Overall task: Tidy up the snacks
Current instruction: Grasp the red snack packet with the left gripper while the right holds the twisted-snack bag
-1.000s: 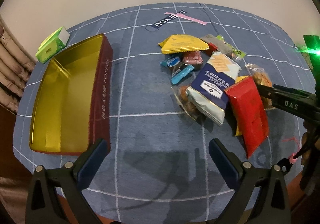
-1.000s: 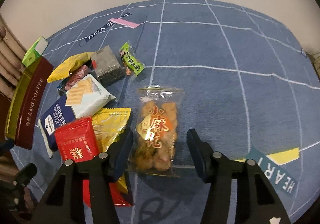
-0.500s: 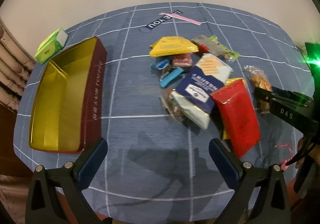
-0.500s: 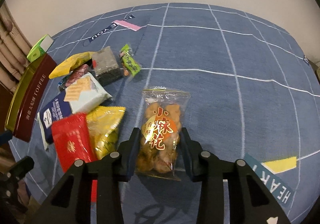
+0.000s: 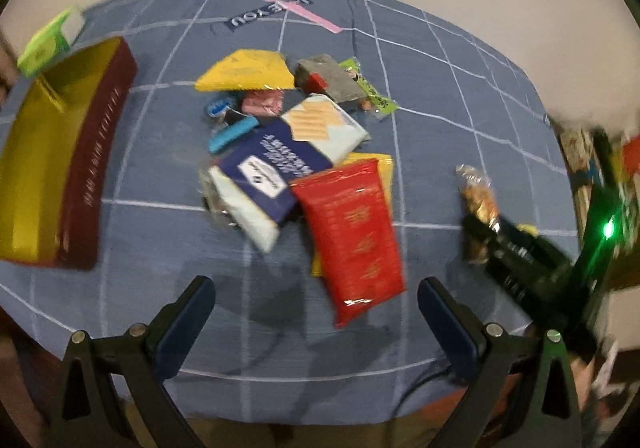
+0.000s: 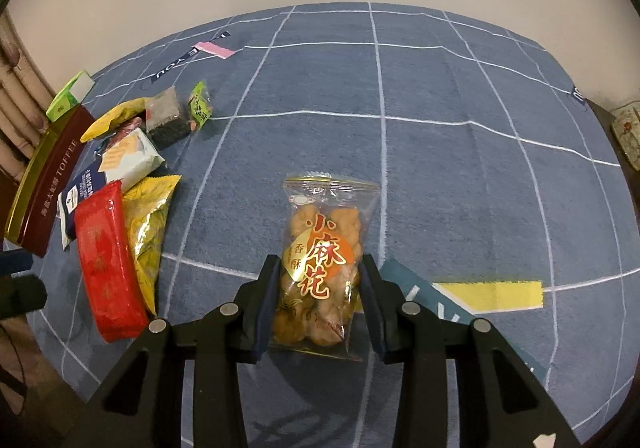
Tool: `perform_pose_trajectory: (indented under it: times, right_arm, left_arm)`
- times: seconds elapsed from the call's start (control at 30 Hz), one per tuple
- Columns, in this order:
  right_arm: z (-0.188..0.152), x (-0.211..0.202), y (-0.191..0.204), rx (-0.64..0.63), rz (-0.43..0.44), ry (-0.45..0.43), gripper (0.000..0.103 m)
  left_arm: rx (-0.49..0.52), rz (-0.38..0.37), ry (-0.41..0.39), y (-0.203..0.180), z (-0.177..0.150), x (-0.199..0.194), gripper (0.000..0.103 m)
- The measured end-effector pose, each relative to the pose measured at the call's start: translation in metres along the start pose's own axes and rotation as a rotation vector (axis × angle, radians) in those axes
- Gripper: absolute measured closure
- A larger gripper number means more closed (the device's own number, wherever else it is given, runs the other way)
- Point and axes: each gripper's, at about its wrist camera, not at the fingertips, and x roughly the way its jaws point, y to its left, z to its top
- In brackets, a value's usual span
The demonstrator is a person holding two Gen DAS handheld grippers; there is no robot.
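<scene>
Right tool [image 6: 318,300] clamped on clear twist-snack bag [image 6: 324,268] — carry level toward toffee tin [image 6: 44,184] at ten o'clock; left tool [image 5: 316,312] wide, empty.

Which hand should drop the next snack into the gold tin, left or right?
Right. The right claw is shut on the clear bag of fried twists, while the left claw hangs open and holds nothing. The tin stands open beside the snack pile.
</scene>
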Motion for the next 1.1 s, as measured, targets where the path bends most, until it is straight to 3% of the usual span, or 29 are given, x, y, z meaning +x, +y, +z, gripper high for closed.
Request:
perform_pose_trajectory:
  times: [0.4,0.5,0.63,0.9,0.97,1.1]
  right_arm:
    - [-0.002,-0.002,-0.005,0.026,0.031,-0.009,0.067]
    - [-0.002,-0.002,-0.006,0.029,0.037,-0.010,0.067]
    - [-0.002,-0.001,-0.003,0.010,0.018,-0.014,0.066]
    - [-0.003,-0.001,-0.003,0.019,0.025,-0.015,0.066]
    - [-0.002,-0.001,-0.003,0.020,0.024,-0.016,0.066]
    - [-0.002,-0.001,-0.002,0.019,0.022,-0.017,0.066]
  left_arm:
    - [-0.203,0.041,0.041,-0.016,0.020,0.027,0.000]
    - [-0.213,0.081,0.029,-0.018,0.021,0.031,0.000]
    - [-0.215,0.124,0.027,-0.021,0.022,0.039,0.008]
    - [-0.223,0.167,0.008,-0.021,0.016,0.049,0.009]
    - [-0.212,0.162,0.011,-0.018,0.015,0.051,0.020]
    - [-0.183,0.132,0.002,-0.019,0.016,0.050,0.030]
